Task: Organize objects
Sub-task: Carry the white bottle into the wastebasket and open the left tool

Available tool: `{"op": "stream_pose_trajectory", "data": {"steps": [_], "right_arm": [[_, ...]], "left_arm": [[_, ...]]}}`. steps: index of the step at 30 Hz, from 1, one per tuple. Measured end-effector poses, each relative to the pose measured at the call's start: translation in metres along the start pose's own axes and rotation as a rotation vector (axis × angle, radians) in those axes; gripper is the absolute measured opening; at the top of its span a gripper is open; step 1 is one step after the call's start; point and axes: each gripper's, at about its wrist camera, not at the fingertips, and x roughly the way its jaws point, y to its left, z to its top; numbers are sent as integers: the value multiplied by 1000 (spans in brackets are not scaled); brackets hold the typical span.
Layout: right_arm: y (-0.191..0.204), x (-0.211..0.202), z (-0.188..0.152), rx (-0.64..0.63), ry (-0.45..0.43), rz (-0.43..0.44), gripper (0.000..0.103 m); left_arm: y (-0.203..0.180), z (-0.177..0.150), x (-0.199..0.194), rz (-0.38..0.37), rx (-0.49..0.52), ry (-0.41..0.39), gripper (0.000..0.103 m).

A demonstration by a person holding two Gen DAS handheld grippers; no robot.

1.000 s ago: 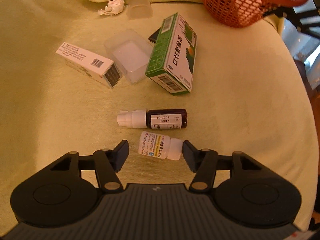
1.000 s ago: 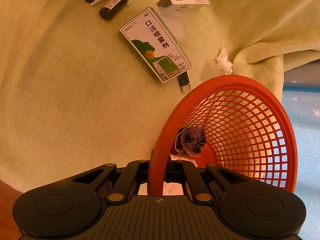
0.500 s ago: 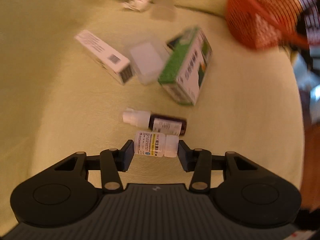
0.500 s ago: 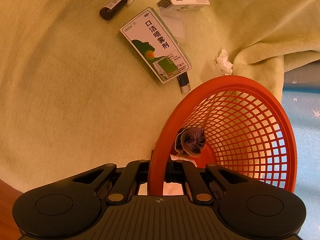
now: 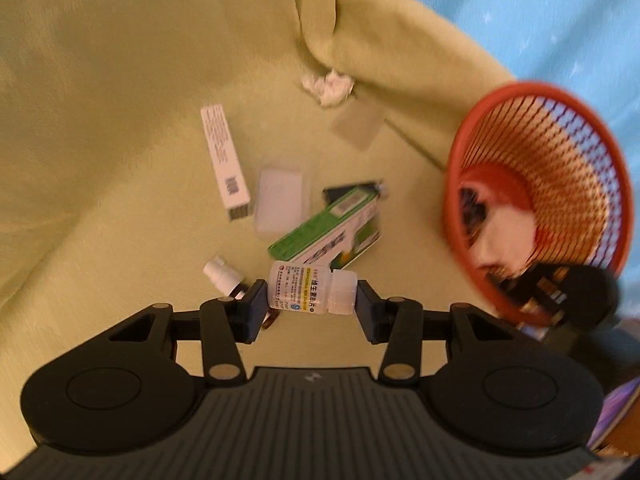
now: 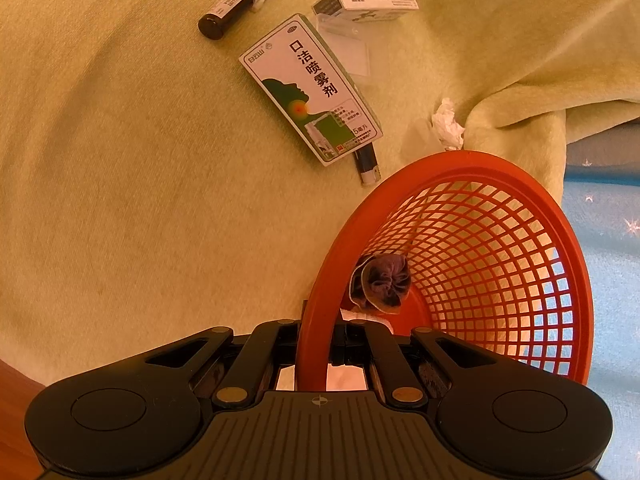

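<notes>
My left gripper (image 5: pixel 311 301) is shut on a small white pill bottle (image 5: pixel 312 293), held sideways and lifted above the yellow-green blanket (image 5: pixel 120 80). Below it lie a dark spray bottle (image 5: pixel 224 278), a green-and-white box (image 5: pixel 328 234), a long white box (image 5: pixel 225 160) and a clear plastic case (image 5: pixel 280 196). The red mesh basket (image 5: pixel 540 196) stands to the right. My right gripper (image 6: pixel 320 350) is shut on the red mesh basket's rim (image 6: pixel 316 320). Inside the basket lies a dark crumpled cloth (image 6: pixel 382 282). The spray bottle (image 6: pixel 232 6) and green box (image 6: pixel 312 88) show in the right wrist view too.
A crumpled white tissue (image 5: pixel 330 86) and a clear lid (image 5: pixel 356 124) lie by a fold of the blanket. A dark tube (image 6: pixel 367 162) pokes out from under the green box. Blue floor (image 5: pixel 540 20) lies beyond the blanket's edge.
My left gripper closed on the white pill bottle and lifted it off the blanket, swinging right so the basket comes into view. The right gripper kept its hold on the basket rim.
</notes>
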Motion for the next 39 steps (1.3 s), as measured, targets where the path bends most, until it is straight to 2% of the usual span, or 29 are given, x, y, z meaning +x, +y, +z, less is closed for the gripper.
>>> {"op": "stream_pose_trajectory", "data": {"steps": [6, 14, 39], "right_arm": [[1, 0, 1, 8, 0, 3, 1], [0, -1, 2, 15, 1, 5, 1], [-6, 0, 0, 40, -8, 15, 1]], "left_arm": [[-23, 21, -22, -20, -15, -34, 41], [-52, 21, -36, -69, 2, -51, 41], [-137, 44, -37, -191, 127, -80, 41]]}}
